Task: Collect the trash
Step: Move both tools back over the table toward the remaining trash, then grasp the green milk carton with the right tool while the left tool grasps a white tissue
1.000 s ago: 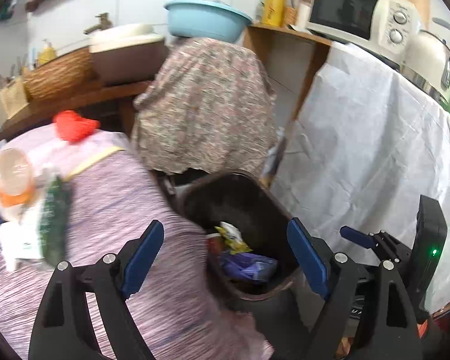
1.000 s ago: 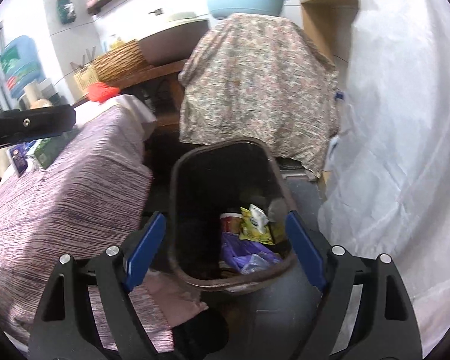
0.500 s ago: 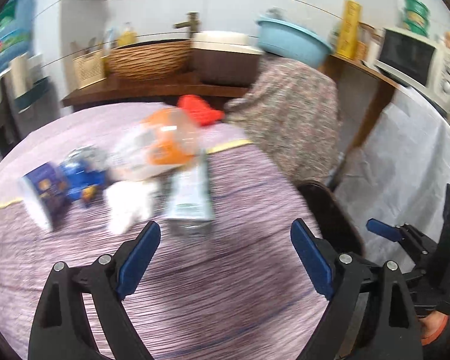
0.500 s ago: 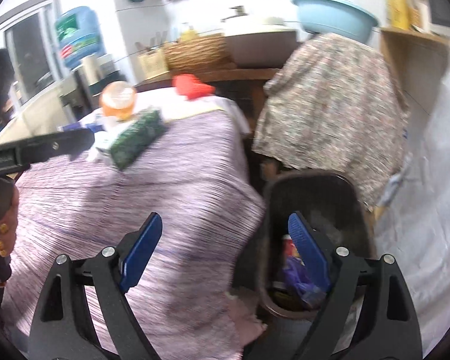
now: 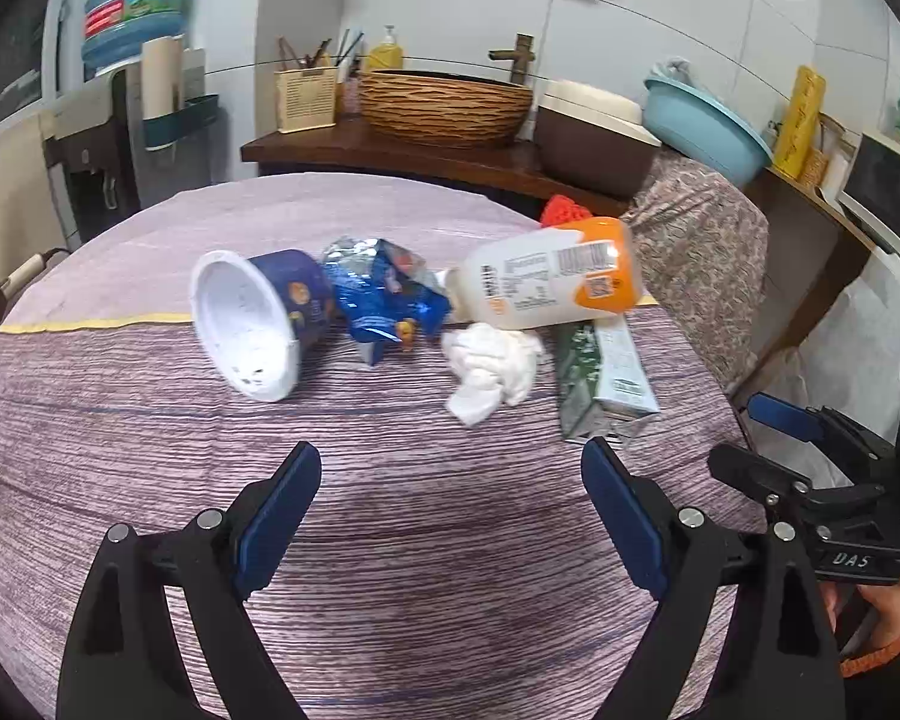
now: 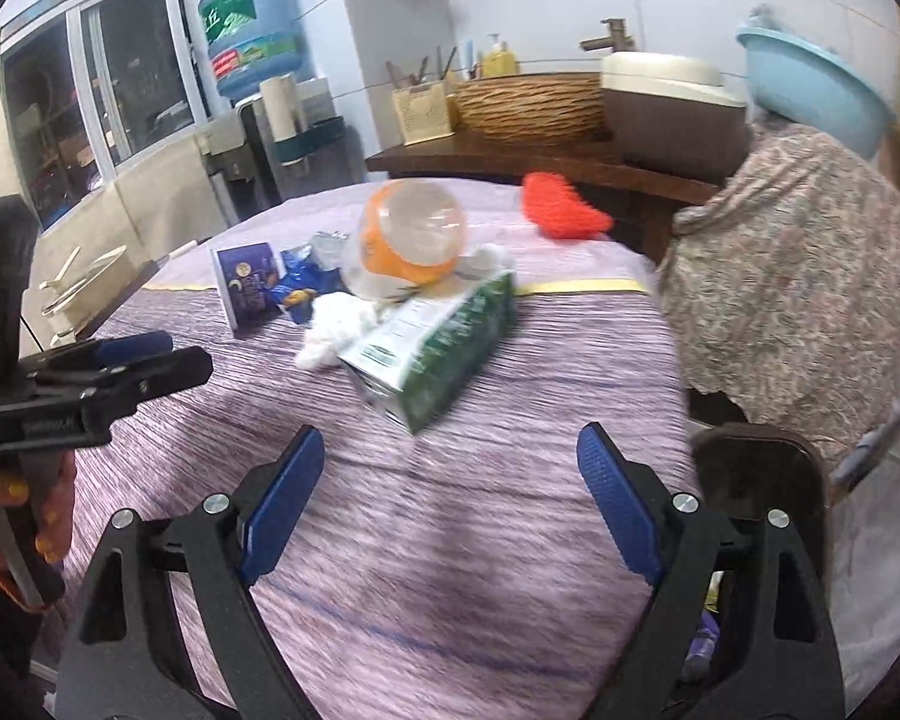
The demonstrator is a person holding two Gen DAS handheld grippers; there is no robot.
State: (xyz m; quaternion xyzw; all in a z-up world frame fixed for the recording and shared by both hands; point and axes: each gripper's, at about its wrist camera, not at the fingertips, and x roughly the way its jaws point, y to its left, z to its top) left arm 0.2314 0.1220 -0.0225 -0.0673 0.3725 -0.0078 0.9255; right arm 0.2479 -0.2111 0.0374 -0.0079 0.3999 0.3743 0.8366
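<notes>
While both tools hover above the near part of the desk [image 5: 150, 450], neither holds anything: the left tool [image 5: 450, 501] has its blue pads spread wide, and the right tool [image 6: 450, 480] likewise stands spread and empty. Beyond them, at mid-desk, lies the trash in one loose cluster: an overturned cup [image 5: 255, 324] at the left, a crumpled blue wrapper [image 5: 384, 294] beside it, a white tissue [image 5: 492, 363] in the middle, a bottle [image 5: 552, 291] lying tilted across the top of a green carton [image 5: 606, 375] at the right.

Step in hand, as judged: choosing and approaching the next piece. The tissue is nearest the left tool and lies free at the front of the cluster, so it seems the simplest pick; close the pads low on its bulk, not on a loose corner. The carton is nearest the right tool; since the bottle rests on it, lifting the carton first would likely set the bottle rolling, so the bottle should go first or be steadied.

View differences: the left view shows the cup's open mouth and the bottle's label, but not the bin. The right view alone shows the bin [image 6: 756, 462], at the desk's right edge, and the bottle's clear rounded base [image 6: 411, 228].
</notes>
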